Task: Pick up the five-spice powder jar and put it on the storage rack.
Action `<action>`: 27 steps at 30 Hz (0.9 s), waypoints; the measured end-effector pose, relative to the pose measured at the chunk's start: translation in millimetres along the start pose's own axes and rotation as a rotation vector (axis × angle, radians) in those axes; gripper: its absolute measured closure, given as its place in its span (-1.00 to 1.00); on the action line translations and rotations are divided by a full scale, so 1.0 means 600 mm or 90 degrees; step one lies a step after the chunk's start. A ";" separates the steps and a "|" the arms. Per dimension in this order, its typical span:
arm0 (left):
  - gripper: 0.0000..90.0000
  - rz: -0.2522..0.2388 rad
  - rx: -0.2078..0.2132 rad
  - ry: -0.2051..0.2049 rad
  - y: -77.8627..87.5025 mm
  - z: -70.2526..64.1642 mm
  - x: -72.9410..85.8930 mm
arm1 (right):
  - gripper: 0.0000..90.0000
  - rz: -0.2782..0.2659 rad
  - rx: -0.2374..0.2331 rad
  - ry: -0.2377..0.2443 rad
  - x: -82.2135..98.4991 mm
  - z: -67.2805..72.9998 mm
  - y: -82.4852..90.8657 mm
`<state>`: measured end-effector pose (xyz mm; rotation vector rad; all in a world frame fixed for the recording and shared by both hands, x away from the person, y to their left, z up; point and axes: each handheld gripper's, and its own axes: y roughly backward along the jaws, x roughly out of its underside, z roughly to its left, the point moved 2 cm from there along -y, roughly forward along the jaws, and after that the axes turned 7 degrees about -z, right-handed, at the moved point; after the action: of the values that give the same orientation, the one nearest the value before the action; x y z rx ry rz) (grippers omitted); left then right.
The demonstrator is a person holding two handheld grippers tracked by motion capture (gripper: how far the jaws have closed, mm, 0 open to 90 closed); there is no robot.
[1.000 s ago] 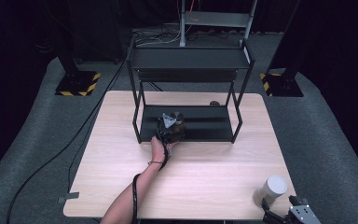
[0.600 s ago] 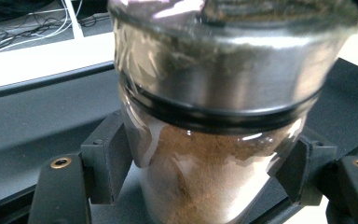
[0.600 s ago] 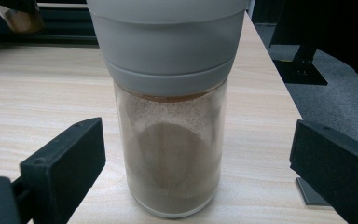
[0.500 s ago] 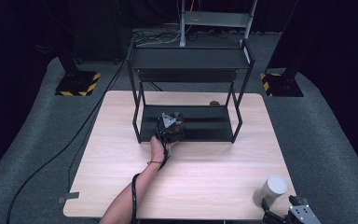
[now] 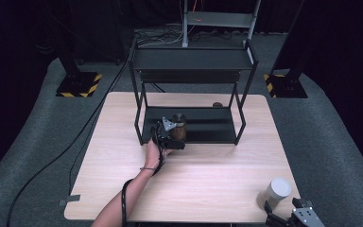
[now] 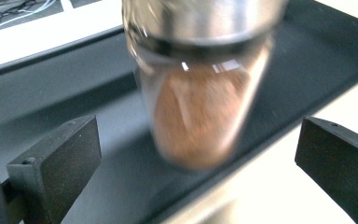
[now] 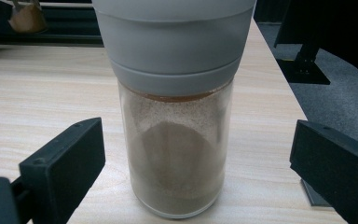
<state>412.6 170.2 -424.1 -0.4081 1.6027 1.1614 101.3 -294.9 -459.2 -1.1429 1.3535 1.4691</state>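
Note:
A glass jar of brown powder with a metal lid (image 5: 179, 128) (image 6: 200, 107) stands on the lower shelf of a black rack (image 5: 208, 135). My left gripper (image 5: 174, 137) (image 6: 200, 140) is at the shelf's front edge. Its jaws have just been opening and now stand wide on either side of the jar without touching it. Near the table's front right corner stands a grey-capped jar of pale brown powder (image 5: 275, 193) (image 7: 177, 126). My right gripper (image 5: 280, 213) (image 7: 200, 144) is open around this jar, with both pads clear of the glass.
The rack's upper shelf (image 5: 191, 60) overhangs the lower one, with thin black posts at the corners. A small brown round thing (image 5: 217, 104) lies on the wooden table (image 5: 203, 175) behind the rack. Cables and stand bases sit on the grey floor beyond.
The left hand and gripper have shifted slightly at the shelf's front, and the brown jar stands where it was. The right gripper and the grey-capped jar have not moved.

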 end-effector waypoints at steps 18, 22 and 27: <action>-1.00 0.076 0.039 -0.051 0.151 -0.016 0.105 | -0.95 -0.004 0.000 0.002 -0.004 0.002 0.004; -1.00 0.077 0.039 -0.036 0.184 -0.019 0.129 | -0.95 -0.004 0.004 0.000 -0.004 0.001 0.005; -1.00 0.081 0.039 -0.012 0.206 -0.011 0.146 | -0.95 -0.005 0.005 0.001 -0.003 0.001 0.004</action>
<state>283.7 247.7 -443.4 -0.2579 1.6623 1.2050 99.2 -294.7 -457.0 -1.1435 1.3535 1.4571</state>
